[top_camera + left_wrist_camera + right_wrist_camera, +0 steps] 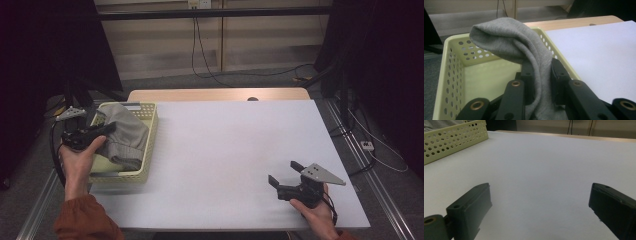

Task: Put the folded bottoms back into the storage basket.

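1. Grey garment [524,50] hangs over the yellow basket [451,75], pinched between the left gripper [540,76] jaws; judged step: lower it fully inside before letting go.
2. Left hand [80,157] holds level at the basket's near-left edge.
3. Right gripper [540,212] rests on the white desk [225,150], jaws wide apart, nothing between.

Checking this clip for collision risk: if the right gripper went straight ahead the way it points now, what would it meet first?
Probably nothing soon. The right gripper, jaws open and holding nothing, points across the bare white table. The yellow basket sits off to the left of that line, so the way looks free to the table's far edge, though depth is hard to judge.
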The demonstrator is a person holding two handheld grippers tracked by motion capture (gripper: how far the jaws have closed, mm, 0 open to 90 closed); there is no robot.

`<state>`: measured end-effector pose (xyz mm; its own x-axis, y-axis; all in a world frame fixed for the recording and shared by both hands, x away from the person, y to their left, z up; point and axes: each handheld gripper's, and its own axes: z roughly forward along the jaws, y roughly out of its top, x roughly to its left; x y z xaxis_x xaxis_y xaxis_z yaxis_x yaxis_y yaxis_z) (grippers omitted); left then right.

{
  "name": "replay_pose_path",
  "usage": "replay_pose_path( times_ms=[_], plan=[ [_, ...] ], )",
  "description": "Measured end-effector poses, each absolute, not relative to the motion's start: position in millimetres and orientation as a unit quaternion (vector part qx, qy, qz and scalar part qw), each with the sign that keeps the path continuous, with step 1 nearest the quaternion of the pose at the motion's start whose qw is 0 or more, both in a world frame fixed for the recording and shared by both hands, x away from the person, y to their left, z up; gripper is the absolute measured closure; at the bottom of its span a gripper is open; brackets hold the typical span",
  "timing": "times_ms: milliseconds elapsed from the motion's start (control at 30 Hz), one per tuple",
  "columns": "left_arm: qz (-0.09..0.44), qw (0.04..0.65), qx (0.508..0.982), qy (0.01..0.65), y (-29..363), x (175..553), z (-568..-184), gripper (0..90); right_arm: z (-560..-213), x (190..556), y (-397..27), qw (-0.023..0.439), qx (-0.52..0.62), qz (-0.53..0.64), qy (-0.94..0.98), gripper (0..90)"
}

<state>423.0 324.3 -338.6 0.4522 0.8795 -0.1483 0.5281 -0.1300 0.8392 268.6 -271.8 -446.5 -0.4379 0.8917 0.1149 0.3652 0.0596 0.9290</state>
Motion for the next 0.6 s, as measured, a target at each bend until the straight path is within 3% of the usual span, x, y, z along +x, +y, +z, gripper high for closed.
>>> replay_pose_path(
  times_ms=[600],
  plan=[
    [0.213,0.419,0.725,0.504,333.9,424.3,-343.7,75.6,-446.4,268.7,-271.9,0.259,0.462,0.507,0.68,4.0]
  ],
)
